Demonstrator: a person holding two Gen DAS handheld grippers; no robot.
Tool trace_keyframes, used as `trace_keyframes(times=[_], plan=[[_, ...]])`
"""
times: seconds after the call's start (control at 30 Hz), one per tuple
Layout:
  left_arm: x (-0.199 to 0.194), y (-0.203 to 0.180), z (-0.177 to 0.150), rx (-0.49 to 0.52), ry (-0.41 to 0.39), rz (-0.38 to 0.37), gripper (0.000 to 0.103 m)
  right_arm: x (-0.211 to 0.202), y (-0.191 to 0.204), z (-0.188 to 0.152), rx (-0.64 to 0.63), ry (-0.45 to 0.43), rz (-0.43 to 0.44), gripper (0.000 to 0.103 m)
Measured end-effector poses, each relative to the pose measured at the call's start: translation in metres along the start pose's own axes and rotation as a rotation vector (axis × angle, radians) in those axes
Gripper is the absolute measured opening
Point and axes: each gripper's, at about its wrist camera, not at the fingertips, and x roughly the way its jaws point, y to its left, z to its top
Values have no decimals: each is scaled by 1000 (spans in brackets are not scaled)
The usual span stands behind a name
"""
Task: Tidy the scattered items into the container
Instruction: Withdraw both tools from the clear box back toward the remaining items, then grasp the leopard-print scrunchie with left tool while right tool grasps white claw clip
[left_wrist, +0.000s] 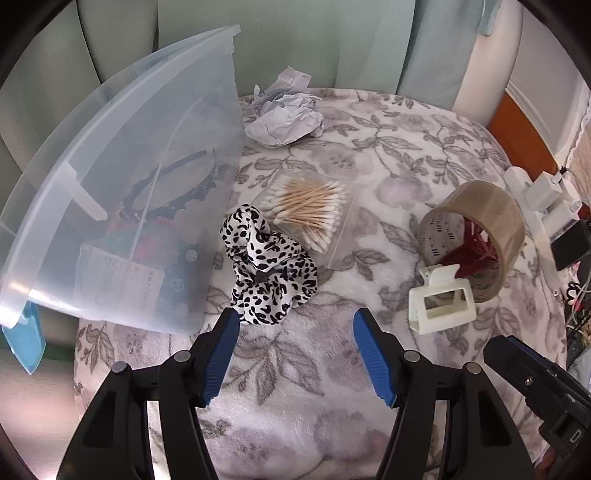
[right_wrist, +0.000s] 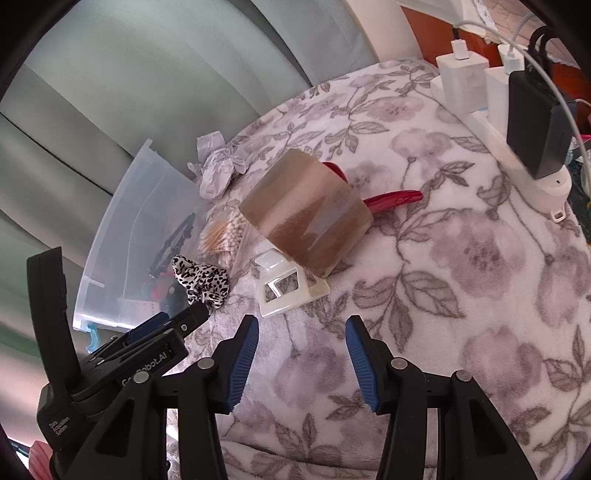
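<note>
L gripper (left_wrist: 295, 354) jaws half open, empty, aimed at black-and-white spotted fabric scrunchie (left_wrist: 269, 266) at 12 o'clock; R gripper (right_wrist: 301, 360) likewise, empty, toward white plastic hair claw (right_wrist: 288, 286).

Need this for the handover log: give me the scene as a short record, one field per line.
surface: floral blanket
container: clear plastic bin, already holding some items
loose items: leopard scrunchie, bag of cotton swabs, crumpled paper, tape roll, white hair claw, red clip partly behind the tape roll
left gripper: open, empty, just short of the scrunchie
right gripper: open, empty, facing the hair claw
</note>
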Motion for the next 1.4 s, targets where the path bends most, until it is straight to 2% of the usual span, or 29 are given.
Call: trace_keyframes(times=[0.23, 0.37, 0.67, 0.77, 0.9, 0.97, 1.07, 1.17, 1.37, 1.4], plan=[[29, 12, 11, -49, 58, 33, 66, 29, -2, 9, -11, 53, 24, 55], [41, 12, 16, -53, 78, 24, 66, 44, 1, 15, -13, 71, 31, 55], [56, 8, 21, -39, 80, 35, 65, 67, 11, 25, -32, 81, 3, 56], [56, 11, 22, -57, 74, 34, 59, 68, 12, 27, -25, 75, -6, 56], [54, 17, 21, -80, 72, 39, 44, 68, 12, 27, -20, 69, -12, 48], [53, 20, 19, -89, 71, 40, 39, 66, 11, 26, -15, 69, -8, 37], [49, 26, 13, -97, 71, 42, 31, 61, 9, 24, -2, 68, 3, 35], [44, 28, 6, -97, 72, 39, 26, 57, 8, 20, 8, 63, 12, 31], [34, 26, -7, -94, 80, 22, 24, 41, 7, 15, 21, 36, 26, 31], [36, 15, -5, -93, 81, 20, 24, 38, 7, 14, 23, 31, 28, 31]])
